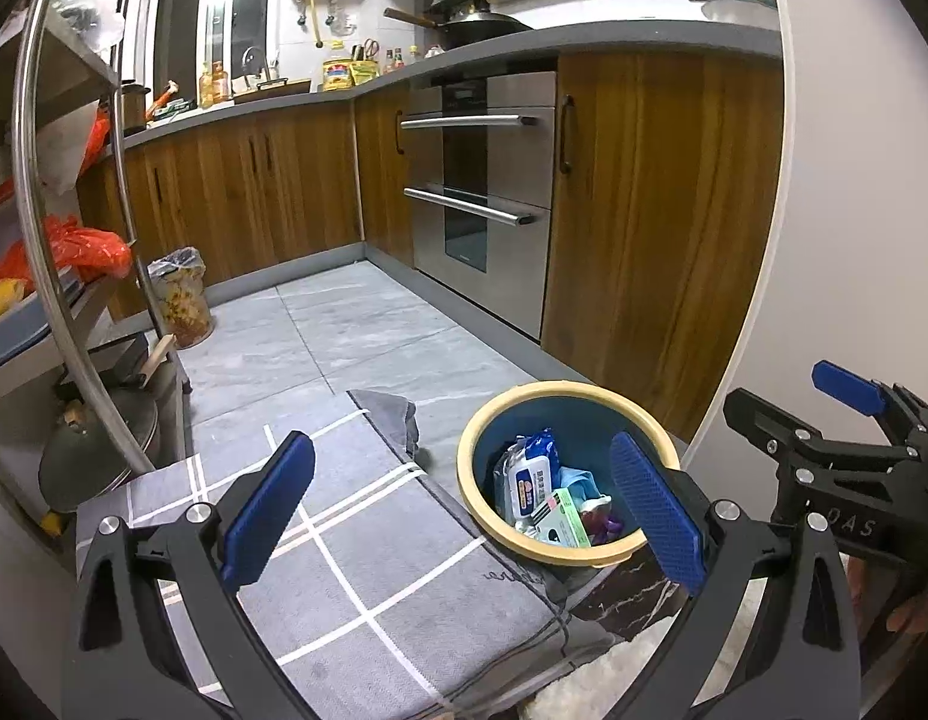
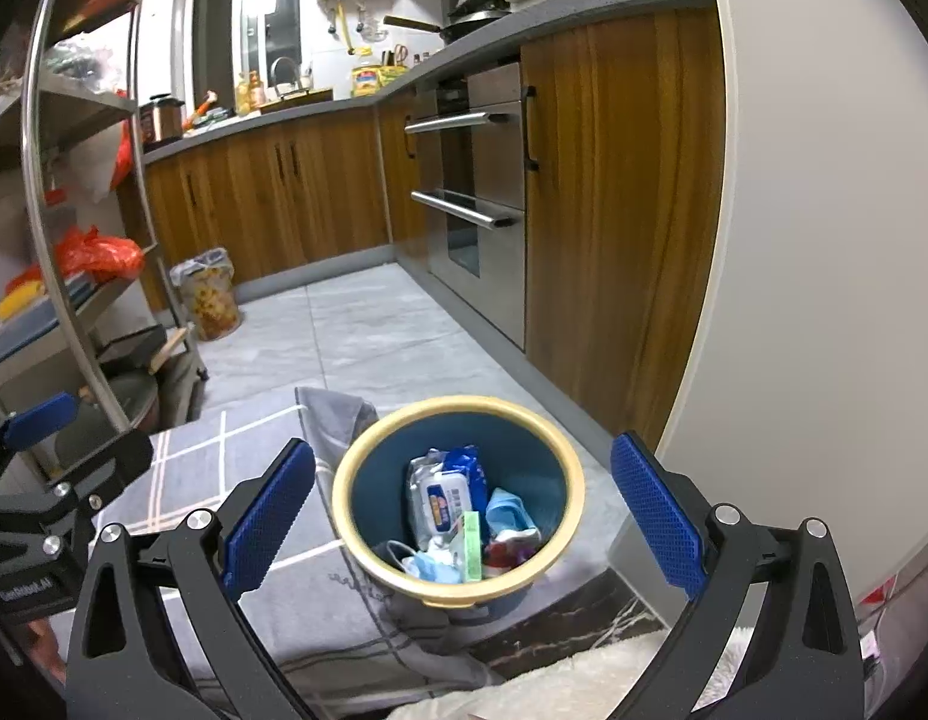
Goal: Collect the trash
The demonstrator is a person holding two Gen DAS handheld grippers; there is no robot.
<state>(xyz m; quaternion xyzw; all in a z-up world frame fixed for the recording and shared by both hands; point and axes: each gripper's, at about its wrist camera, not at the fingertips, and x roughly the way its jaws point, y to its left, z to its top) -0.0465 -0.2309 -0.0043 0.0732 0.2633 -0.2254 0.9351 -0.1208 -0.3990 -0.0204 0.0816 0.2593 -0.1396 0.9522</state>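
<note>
Far left: metal shelving rack (image 2: 74, 192), tiers cluttered. One tier holds an orange plastic bag (image 2: 101, 255) and something yellow (image 2: 20, 300); bottom level a dark domed lid (image 1: 98, 456), the vessel under it too dim to name.

Floor by the rack: a bin lined with a clear bag (image 2: 209, 294), printed yellow-orange pattern; contents not readable from here.

Grey floor mat (image 1: 368, 570) with white grid lines lies on the grey tiles, far corner folded over beside the bin rim.

Left gripper (image 1: 464, 516): blue-padded fingers (image 1: 272, 510) spread wide, nothing between them, hovering above the mat with the right pad overlapping the bin rim in view.

Trash bin (image 2: 458, 492): round, blue inside, cream rim, standing on the mat's right edge near the wood cabinets (image 2: 619, 192). Contents: a wet-wipes pack (image 2: 443, 495) with white flip lid, blue wrapper; a green and white carton (image 2: 472, 543) on edge; a blue face mask (image 2: 425, 564); a second blue crumpled item (image 2: 505, 510), possibly another mask; red-purple scraps at the bottom.

Right gripper (image 2: 464, 516): fingers equally wide apart, empty, bracketing the bin from above without touching it.

Right: stainless two-drawer appliance (image 1: 487, 180) set into the cabinets; a wok (image 1: 475, 21) on the counter; white wall panel at the frame edge.
</note>
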